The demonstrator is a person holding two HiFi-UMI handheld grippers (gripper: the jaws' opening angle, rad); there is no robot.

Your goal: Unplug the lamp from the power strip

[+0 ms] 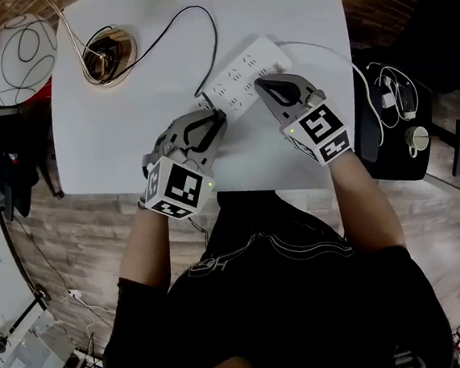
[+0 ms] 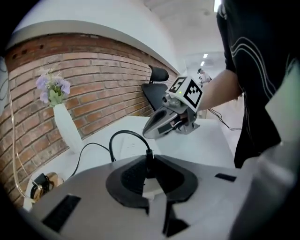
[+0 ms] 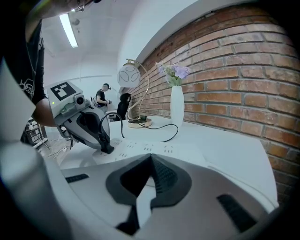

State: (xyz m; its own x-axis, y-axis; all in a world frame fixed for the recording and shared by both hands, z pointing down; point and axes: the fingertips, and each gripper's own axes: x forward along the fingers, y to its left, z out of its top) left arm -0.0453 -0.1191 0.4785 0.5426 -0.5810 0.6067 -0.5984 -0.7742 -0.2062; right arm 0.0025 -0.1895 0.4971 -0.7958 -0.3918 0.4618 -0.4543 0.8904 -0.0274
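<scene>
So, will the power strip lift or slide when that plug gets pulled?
Probably light: the power strip is a slim white bar on a smooth table, so it could lift with the plug. The right gripper, jaws shut, has its tip on the strip, which should pin it.

Black tee [image 1: 304, 259] w/ white line print — grey left gripper [image 1: 218, 115], right gripper [image 1: 260, 82]

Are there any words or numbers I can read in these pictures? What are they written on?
No words or numbers can be read.
On the left gripper's cube: a black-and-white square pattern, no letters.
On the right gripper's cube: the same kind of pattern, no letters.
On the shirt: a white line design, maybe letters, too unclear to read.
On the power strip: no print can be made out.
</scene>
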